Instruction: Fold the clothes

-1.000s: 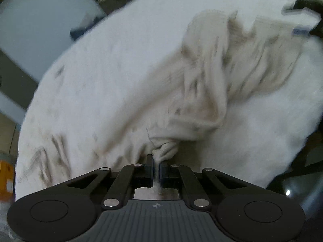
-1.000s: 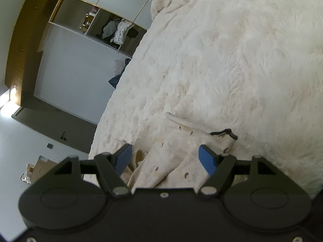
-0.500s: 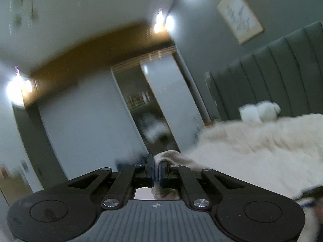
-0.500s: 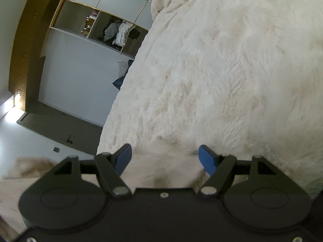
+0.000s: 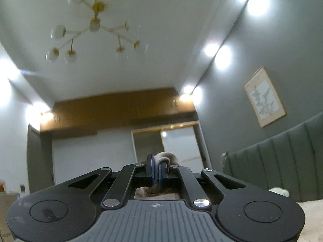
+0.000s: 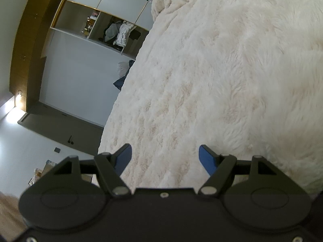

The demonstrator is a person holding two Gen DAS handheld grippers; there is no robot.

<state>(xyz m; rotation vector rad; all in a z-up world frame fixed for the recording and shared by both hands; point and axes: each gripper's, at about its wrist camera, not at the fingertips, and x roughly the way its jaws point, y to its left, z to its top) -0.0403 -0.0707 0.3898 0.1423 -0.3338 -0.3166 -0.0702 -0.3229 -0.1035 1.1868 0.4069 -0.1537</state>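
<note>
I had the left gripper (image 5: 156, 170) angled up toward the ceiling, its fingers clamped on a fold of the beige garment (image 5: 164, 157); more of it showed below the fingers. The headboard (image 5: 282, 159) stood to its right. The right gripper (image 6: 165, 159) hung over the fluffy bedspread (image 6: 222, 70), fingers wide apart with nothing between them. The bed's edge ran left of it, with open floor (image 6: 24, 147) beyond.

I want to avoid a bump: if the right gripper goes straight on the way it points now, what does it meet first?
Most likely the fluffy cream blanket. The right gripper stands open with nothing between its fingers, angled down toward that blanket. How soon it would touch is unclear, since depth is hard to read here.
</note>
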